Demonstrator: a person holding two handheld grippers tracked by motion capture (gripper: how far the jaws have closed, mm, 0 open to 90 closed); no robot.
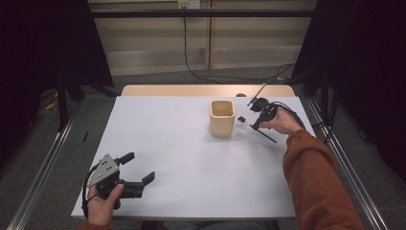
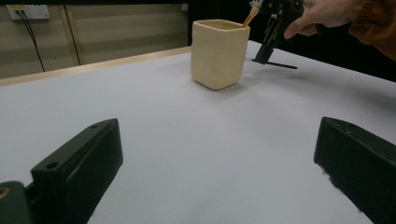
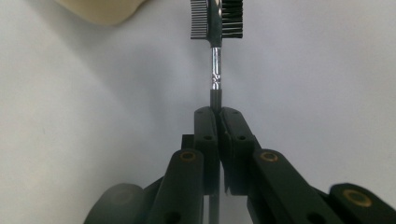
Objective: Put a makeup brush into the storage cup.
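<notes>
A cream square cup (image 1: 222, 117) stands right of the table's middle; it also shows as the cup (image 2: 219, 53) and at the top left as the cup (image 3: 102, 9). My right gripper (image 1: 253, 126) is just right of it, shut on the black handle of a slim brow brush (image 1: 242, 119). The brush's comb-and-bristle head (image 3: 217, 18) points toward the cup's base, low over the table. The right gripper (image 3: 217, 114) has its jaws pressed together on the handle. My left gripper (image 1: 139, 167) rests open near the front left edge, nothing between its jaws (image 2: 219, 172).
The white table top (image 1: 182, 143) has a wooden strip (image 1: 206, 90) along its far edge. Metal rails (image 1: 43, 163) run on both sides of the table, and cables (image 1: 210, 74) lie on the floor behind. An orange sleeve (image 1: 316, 182) crosses the right front.
</notes>
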